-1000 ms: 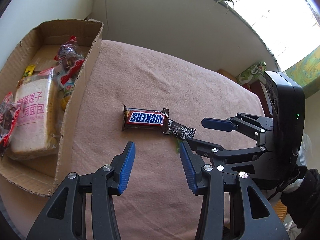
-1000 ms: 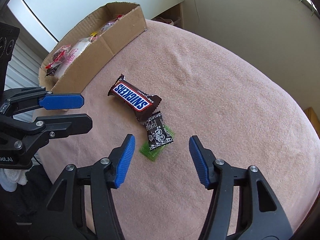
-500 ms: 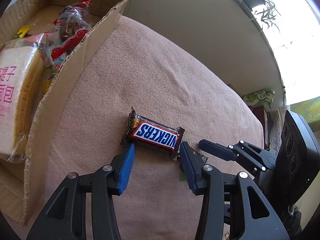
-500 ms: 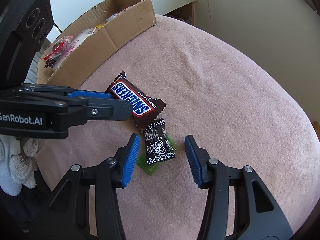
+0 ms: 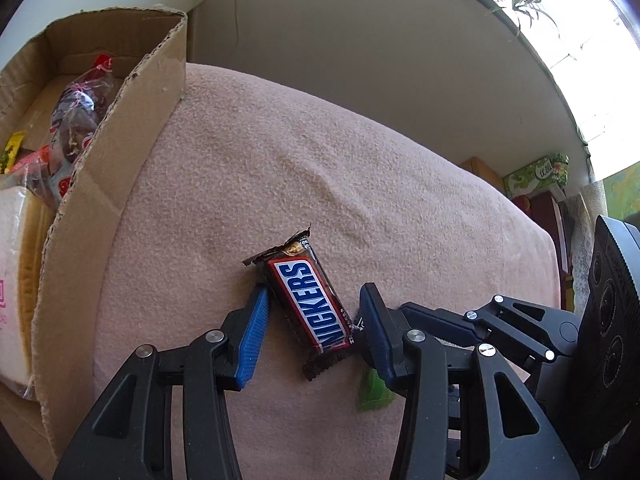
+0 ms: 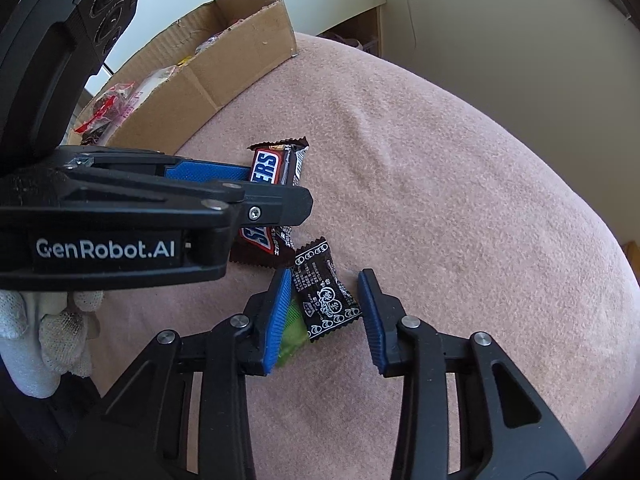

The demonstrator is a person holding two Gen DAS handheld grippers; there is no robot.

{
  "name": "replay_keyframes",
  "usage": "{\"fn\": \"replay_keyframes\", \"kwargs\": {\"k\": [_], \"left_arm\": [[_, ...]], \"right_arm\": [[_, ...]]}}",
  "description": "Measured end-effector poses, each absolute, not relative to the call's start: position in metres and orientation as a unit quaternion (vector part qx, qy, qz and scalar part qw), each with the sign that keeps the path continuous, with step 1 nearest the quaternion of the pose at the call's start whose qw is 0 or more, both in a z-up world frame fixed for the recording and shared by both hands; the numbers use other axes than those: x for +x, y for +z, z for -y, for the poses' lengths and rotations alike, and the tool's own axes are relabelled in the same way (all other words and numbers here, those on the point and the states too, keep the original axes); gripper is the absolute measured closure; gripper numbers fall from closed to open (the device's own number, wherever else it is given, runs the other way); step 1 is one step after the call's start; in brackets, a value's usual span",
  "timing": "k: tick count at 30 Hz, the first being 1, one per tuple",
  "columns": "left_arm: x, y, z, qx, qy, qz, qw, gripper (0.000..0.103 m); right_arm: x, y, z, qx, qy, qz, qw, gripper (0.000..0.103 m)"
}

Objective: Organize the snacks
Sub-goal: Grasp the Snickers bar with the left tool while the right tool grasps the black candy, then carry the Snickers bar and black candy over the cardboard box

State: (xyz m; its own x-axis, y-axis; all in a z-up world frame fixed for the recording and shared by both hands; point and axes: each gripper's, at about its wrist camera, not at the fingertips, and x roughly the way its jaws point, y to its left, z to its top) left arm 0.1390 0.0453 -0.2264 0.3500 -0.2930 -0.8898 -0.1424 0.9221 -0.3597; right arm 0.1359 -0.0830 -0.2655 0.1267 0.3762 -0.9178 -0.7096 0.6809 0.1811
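- My left gripper (image 5: 312,320) is lowered over a chocolate bar (image 5: 308,304) lying on the pink cloth (image 5: 320,160). Its two blue pads stand on either side of the bar with the jaws apart; the left pad sits right at the wrapper's edge, the right pad at its lower corner, and I cannot tell that either presses it.
- My right gripper (image 6: 324,312) is closing around a small black candy packet (image 6: 324,292), which lies between its pads. The left pad is at the packet's edge; the right pad is apart from it.
- A green packet (image 6: 292,332) lies under the black one, partly hidden behind the right gripper's left pad.
- The two grippers crowd each other: in the right wrist view the left gripper's black arm crosses over the chocolate bar and hides its middle.
- The black packet lies just beside the bar's lower end.
- A cardboard box (image 5: 100,208) stands along the cloth's left edge, holding wrapped bread (image 5: 12,280) and other bagged snacks (image 5: 76,120).
- A white-gloved hand (image 6: 44,336) shows below the left gripper.
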Motion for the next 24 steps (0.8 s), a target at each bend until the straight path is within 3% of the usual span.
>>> {"fn": "replay_keyframes", "kwargs": {"k": [9, 15, 24], "left_arm": [[0.138, -0.229, -0.022, -0.112, -0.043, -0.564, 0.817, 0.059], [0.137, -0.232, -0.005, -0.043, -0.042, -0.553, 0.831, 0.075], [0.132, -0.228, -0.027, -0.081, -0.046, -0.547, 0.832, 0.076]], "right_arm": [[0.15, -0.266, 0.106, -0.137, 0.343, -0.549, 0.75, 0.074], [0.157, -0.267, 0.126, -0.123, 0.327, -0.553, 0.756, 0.082], [0.147, -0.261, 0.136, -0.104, 0.319, -0.546, 0.767, 0.082]]}}
